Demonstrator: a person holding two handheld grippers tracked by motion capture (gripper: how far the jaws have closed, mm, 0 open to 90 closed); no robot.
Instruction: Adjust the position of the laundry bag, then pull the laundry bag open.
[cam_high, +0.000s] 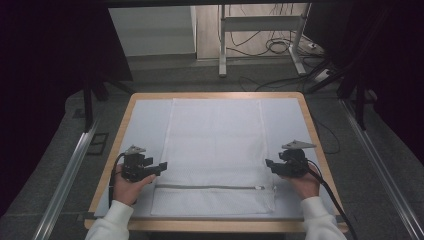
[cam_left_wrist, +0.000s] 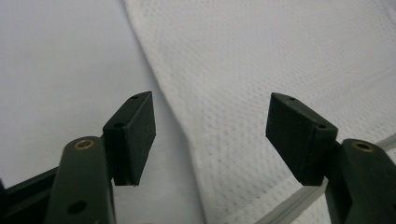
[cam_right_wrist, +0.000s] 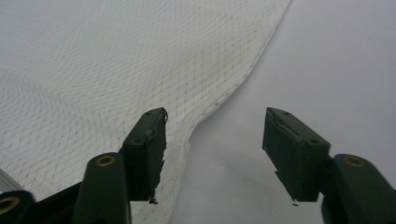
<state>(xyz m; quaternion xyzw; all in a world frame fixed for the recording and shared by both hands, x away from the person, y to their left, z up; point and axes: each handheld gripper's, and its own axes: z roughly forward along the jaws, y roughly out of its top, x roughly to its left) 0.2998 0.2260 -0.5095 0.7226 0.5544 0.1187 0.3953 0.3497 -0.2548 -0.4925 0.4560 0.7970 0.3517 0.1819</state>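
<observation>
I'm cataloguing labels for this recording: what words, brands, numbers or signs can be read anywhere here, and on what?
None: no readable text on the white mesh bag, its zipper, the left gripper, the right gripper or the table.

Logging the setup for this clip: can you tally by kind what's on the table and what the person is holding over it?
White mesh laundry bag: 1
Light table cover: 1
Handheld grippers: 2, left gripper and right gripper, both open, one at each side edge of the bag
Total: 4
</observation>
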